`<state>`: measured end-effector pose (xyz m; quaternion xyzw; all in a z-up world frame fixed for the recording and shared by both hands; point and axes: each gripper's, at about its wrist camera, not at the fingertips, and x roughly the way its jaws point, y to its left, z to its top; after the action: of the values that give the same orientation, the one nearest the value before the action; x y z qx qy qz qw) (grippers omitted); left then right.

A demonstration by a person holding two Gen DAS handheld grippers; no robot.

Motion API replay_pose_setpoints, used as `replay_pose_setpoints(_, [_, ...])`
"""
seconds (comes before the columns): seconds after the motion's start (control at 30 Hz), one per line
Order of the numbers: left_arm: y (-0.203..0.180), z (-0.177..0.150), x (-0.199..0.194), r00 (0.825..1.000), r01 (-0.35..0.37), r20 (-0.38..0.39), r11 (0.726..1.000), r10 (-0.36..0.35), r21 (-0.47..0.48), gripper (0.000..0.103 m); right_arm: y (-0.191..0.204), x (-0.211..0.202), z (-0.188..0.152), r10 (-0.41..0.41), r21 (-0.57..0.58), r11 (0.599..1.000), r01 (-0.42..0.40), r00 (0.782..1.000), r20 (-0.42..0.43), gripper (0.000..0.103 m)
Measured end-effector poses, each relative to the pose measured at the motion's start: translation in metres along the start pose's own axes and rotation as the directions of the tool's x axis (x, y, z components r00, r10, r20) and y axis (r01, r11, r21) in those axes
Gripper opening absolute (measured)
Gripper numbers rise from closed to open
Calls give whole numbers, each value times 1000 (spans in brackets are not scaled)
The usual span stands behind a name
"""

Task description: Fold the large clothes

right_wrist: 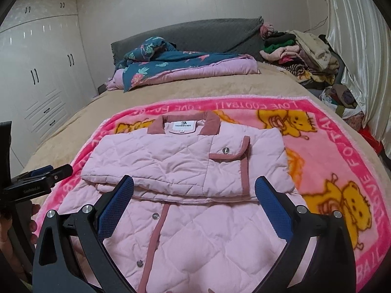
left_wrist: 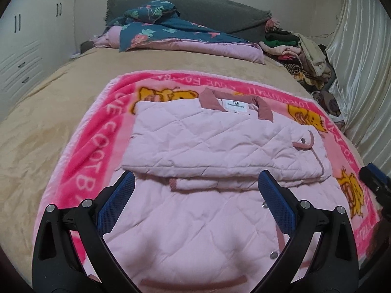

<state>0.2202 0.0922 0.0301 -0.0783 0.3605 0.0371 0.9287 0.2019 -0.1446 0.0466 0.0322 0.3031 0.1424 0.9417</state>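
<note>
Pink quilted jacket (left_wrist: 215,141) lies flat on pink blanket (left_wrist: 97,131) on bed (left_wrist: 44,127), just ahead of and under both sets of fingers, sleeves folded across chest. Left gripper (left_wrist: 195,202) released, empty; right gripper (right_wrist: 194,205) likewise spread wide, holding nothing. Jacket likely soft, padded, light, springy; best pinched at bottom hem corners nearest fingers. Neck label unreadable. Blanket border reads "LOVE FOOTBALL".
</note>
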Motion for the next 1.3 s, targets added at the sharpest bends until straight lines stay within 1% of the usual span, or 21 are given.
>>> replay_pose_setpoints(0.3, [11, -20, -35, 999, -30, 25, 1000, 30, -8, 95, -2, -33, -11, -10, -5, 1000, 10, 1000, 13, 99])
replay_pose_setpoints(0.43, [12, -28, -46, 999, -39, 31, 999, 40, -5, 95, -5, -43, -16, -17, -2, 1000, 17, 1000, 17, 99])
replay_pose_setpoints(0.53, [13, -36, -51, 999, -31, 30, 999, 31, -14, 95, -8, -52, -20, -20, 0, 1000, 20, 1000, 21, 99])
replay_pose_setpoints(0.73, [12, -54, -61, 999, -39, 32, 999, 40, -7, 95, -17, -63, -37, -25, 1, 1000, 25, 1000, 10, 99])
replay_pose_setpoints(0.87, [12, -66, -65, 998, -54, 22, 998, 54, 14, 95, -25, -69, -51, -31, -5, 1000, 31, 1000, -3, 99])
replay_pose_setpoints(1.07, [15, -84, -67, 998, -61, -3, 998, 61, 27, 95, -41, -75, -74, -63, -15, 998, 62, 997, -45, 99])
replay_pose_setpoints(1.23, [21, -103, -64, 994, -98, -36, 994, 100, 49, 95, -55, -77, -93, -82, -17, 997, 81, 993, -79, 99])
replay_pose_setpoints(1.3, [25, -111, -64, 994, -100, -48, 994, 103, 50, 95, -60, -78, -99, -84, -18, 996, 83, 992, -91, 99])
